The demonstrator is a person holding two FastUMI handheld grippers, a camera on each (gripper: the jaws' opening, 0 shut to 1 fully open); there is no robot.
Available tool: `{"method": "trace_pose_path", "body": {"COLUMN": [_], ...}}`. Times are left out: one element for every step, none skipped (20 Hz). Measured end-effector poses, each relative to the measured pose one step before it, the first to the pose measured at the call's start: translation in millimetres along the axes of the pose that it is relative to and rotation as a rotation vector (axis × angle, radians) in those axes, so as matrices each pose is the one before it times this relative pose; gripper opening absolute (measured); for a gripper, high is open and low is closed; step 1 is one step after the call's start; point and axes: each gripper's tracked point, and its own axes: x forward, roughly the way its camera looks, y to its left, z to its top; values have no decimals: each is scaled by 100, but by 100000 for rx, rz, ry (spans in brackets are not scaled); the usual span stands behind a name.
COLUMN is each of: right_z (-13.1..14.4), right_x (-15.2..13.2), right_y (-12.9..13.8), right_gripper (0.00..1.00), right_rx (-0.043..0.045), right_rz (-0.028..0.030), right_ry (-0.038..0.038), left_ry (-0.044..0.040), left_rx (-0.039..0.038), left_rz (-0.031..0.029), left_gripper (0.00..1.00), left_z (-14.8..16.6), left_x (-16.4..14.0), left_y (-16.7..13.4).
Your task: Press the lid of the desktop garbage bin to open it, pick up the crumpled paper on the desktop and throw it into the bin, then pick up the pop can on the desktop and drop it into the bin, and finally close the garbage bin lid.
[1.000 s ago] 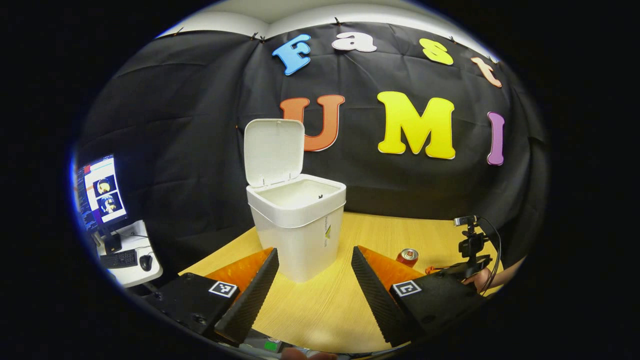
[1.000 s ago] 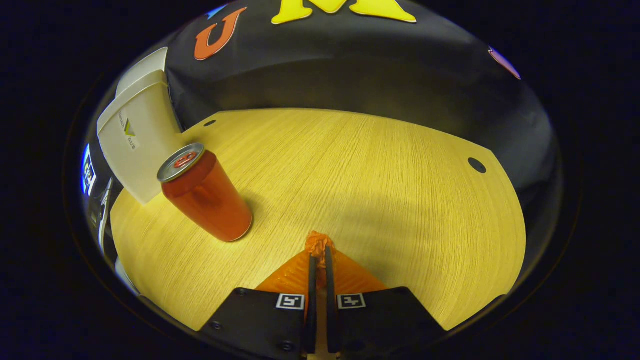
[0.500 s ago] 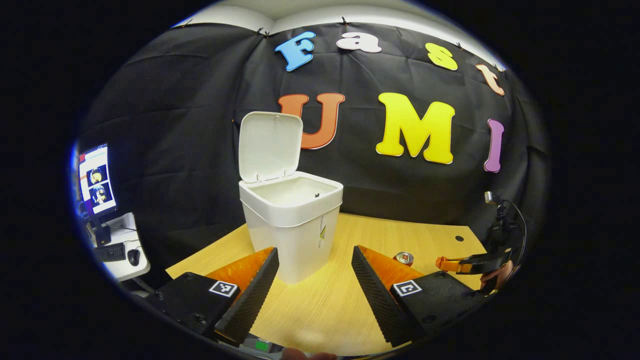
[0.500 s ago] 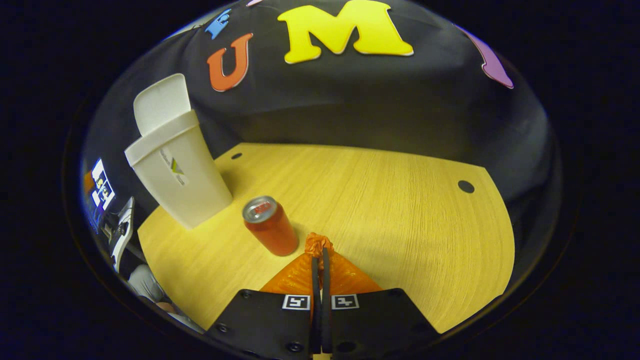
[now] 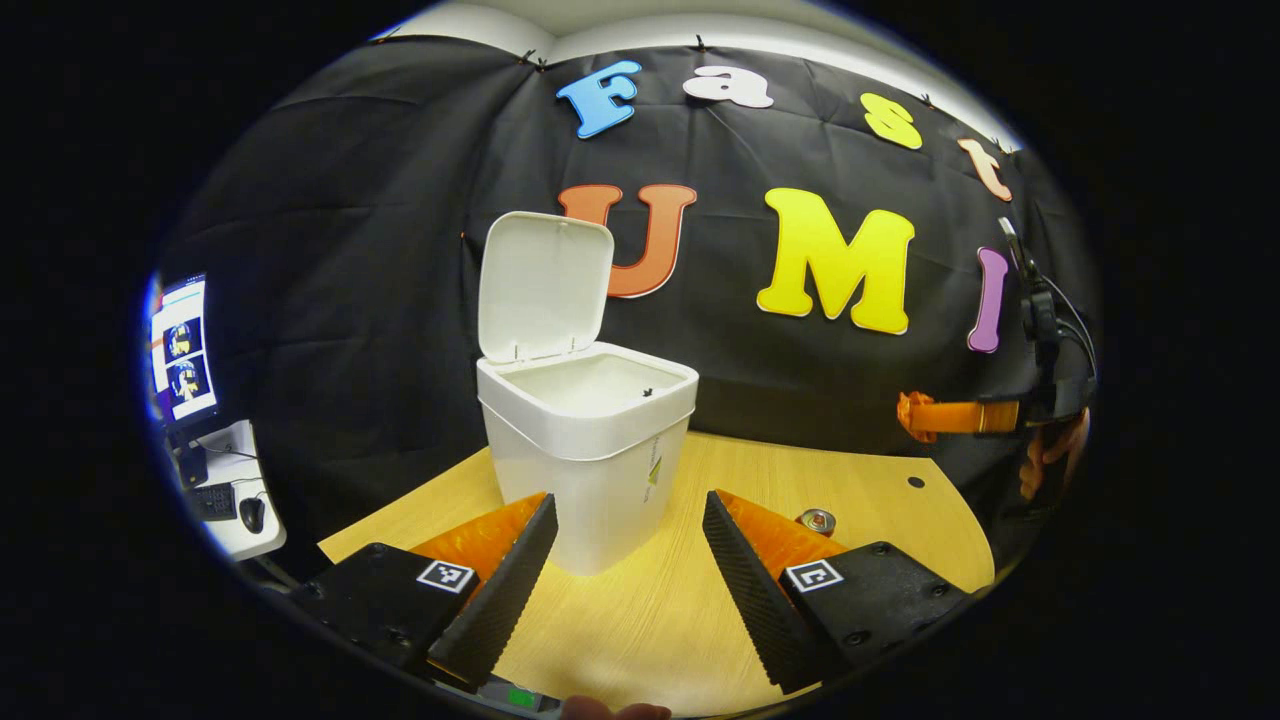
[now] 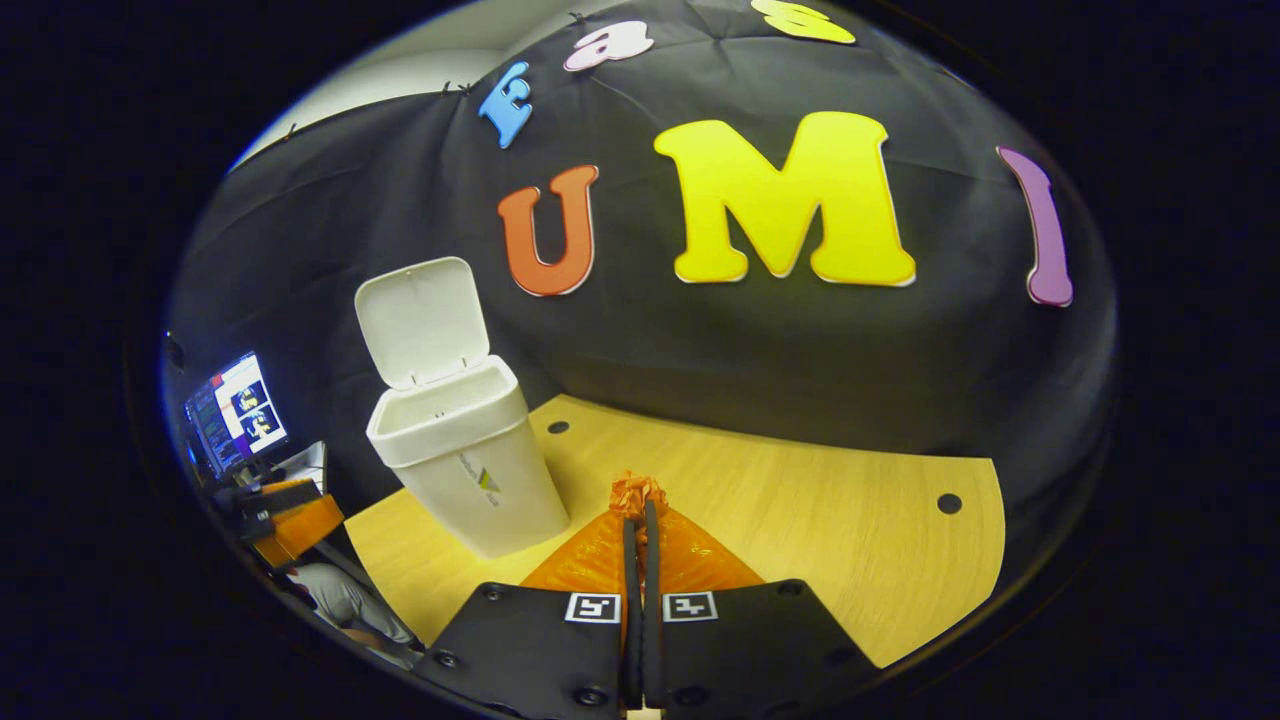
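Garbage bin stands upright on the wooden desktop near the black cloth wall, its lid raised upright at the rear rim and the cavity exposed; the pop can stands on the desktop to its right, well apart from it. Right gripper is held above the desktop with its fingers pressed together on a small crumpled paper at the tips, to the right of the bin. Left gripper faces the bin with its fingers spread wide, holding nothing.
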Motion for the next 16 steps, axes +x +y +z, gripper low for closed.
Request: {"method": "trace_pose_path", "body": {"right_z": [1295, 805, 808, 692, 621, 467, 482, 317, 198, 15, 22, -43, 16, -12, -36, -130], "right_x": [811, 873, 989, 1358, 1173, 1180, 1167, 1243, 1370, 1273, 1222, 1170, 1115, 1050, 900, 756], "right_y": [1519, 1401, 1367, 1677, 1421, 1538, 1417, 1522, 1192, 1142, 878, 838, 562, 401, 273, 423], "right_gripper": [1, 1, 0, 0, 0, 1, 1, 1, 1, 0, 0, 0, 1, 0, 0, 0], "right_rx": [-1978, -1880, -1609, -699, -161, -153, -1157, -1448, -1464, -785, 102, 167, -379, -763, -497, -79], "right_rz": [2731, 2139, 2495, 2820, 2470, 2391, 2095, 2235, 1509, 1593, 1226, 976, 370, 235, 59, 318], "right_ry": [-2765, -1117, -529, -429, -87, -24, 70, -85, 305, 755, 1114, 944, 874, 577, 829, 762], "left_ry": [-254, 388, -10, -1051, -1176, -726, -592, -554, -343, 209, 2, 156, -117, -174, -106, -178], "left_rx": [-459, -690, -362, -118, -96, -500, -220, -177, -121, -388, -1257, -1221, -733, -408, -460, -751], "left_rz": [924, 1058, 311, 702, 778, 895, 710, 1325, 1389, 1564, 1095, 726, 1026, 1315, 1272, 1066], "left_gripper": [97, 97, 97, 97, 97, 96, 97, 97, 97, 96, 96, 96, 97, 96, 96, 96], "left_z": [98, 30, 237, 474, 393, 196, 264, 254, 194, 144, 178, 19, 25, 35, 14, 218], "left_x": [-69, -161, -314, -488, -606, -228, -323, -118, -85, -255, -128, -279, -95, -64, -55, 151], "left_y": [601, 543, 470, 452, 548, 517, 515, 665, 697, 657, 570, 532, 457, 560, 500, 378]}}
